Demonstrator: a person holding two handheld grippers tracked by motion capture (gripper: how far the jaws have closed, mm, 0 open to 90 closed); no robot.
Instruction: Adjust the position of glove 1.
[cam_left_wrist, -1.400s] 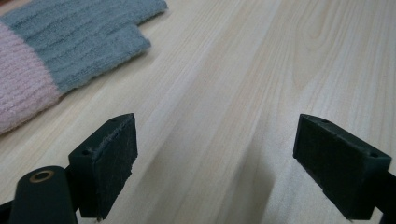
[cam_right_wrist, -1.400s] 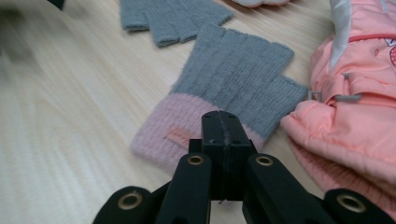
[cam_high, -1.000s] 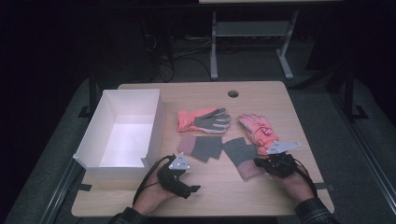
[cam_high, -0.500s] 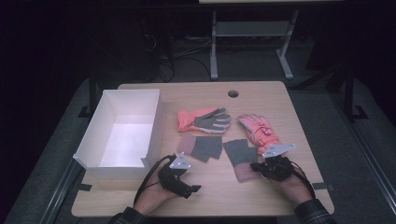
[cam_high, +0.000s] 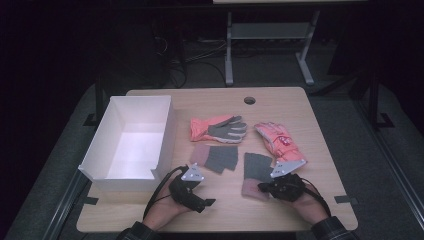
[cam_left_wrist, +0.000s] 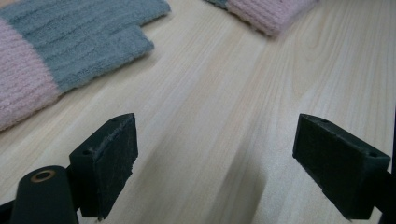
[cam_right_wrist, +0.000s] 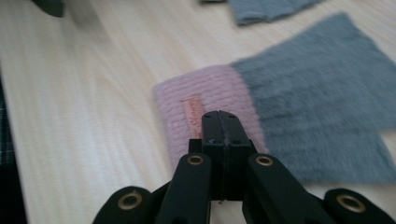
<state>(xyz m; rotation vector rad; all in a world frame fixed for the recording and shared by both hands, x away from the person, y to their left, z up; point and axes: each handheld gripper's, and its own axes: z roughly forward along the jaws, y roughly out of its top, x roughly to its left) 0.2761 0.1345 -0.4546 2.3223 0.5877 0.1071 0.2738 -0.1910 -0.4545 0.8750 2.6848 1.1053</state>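
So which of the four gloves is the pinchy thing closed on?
The right gripper is closed on the right-hand knitted glove, at its pink cuff.

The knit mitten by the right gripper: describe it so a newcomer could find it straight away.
Start at the white box on the table's left, then look right past the first pink-and-grey knit mitten. The knit mitten you want lies next, near the front edge, with the right gripper at its pink cuff. Unlike the orange gloves behind, it is flat wool, and its cuff carries a small label.
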